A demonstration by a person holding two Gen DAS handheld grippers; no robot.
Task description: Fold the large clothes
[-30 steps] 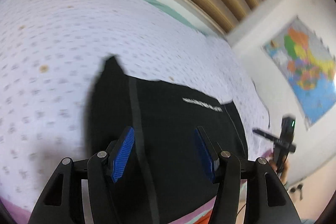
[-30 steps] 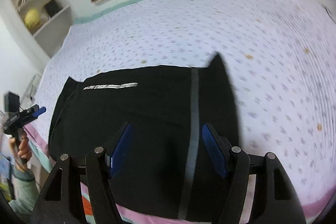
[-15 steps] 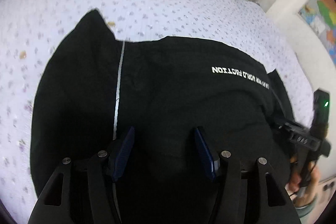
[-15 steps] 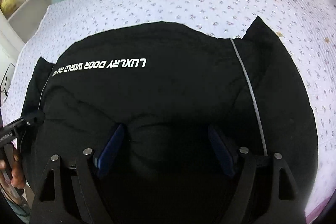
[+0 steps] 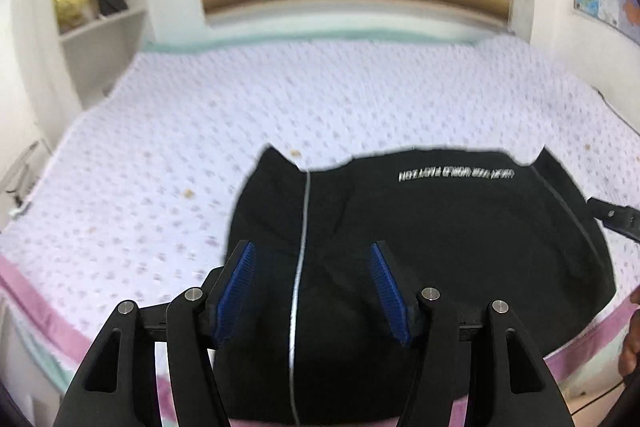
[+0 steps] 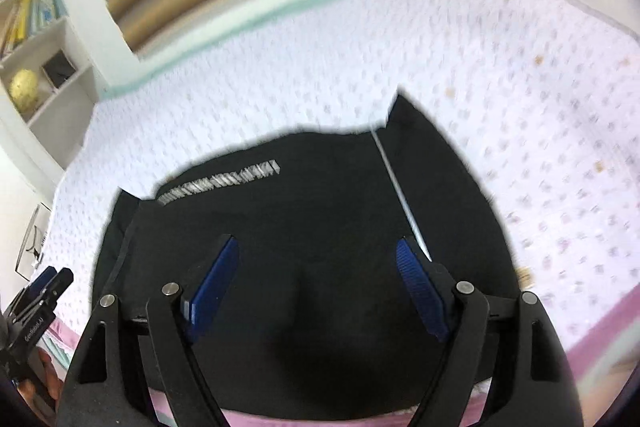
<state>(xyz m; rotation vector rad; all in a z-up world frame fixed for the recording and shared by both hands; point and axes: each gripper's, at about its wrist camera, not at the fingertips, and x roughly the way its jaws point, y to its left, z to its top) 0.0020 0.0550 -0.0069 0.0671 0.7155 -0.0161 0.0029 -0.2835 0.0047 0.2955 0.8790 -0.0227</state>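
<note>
Cloth on cloth
Matt black garment (image 5: 440, 247) on a dotted bedsheet (image 5: 160, 155); ribbed blue pads (image 5: 236, 287), matt black fingers.

The garment (image 5: 420, 251) is black with white lettering and a thin pale stripe. The bedsheet (image 5: 168, 163) is white with small lilac specks and a pink border. The fingers' pads (image 5: 236, 291) are blue.

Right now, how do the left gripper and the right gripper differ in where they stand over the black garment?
The left gripper straddles the garment's pale stripe; the right gripper has that stripe beside its right finger. The left gripper's fingers are spread less than the right gripper's. Both are open, hold nothing, and hover over the near edge of the black garment on the dotted bedsheet.
</note>
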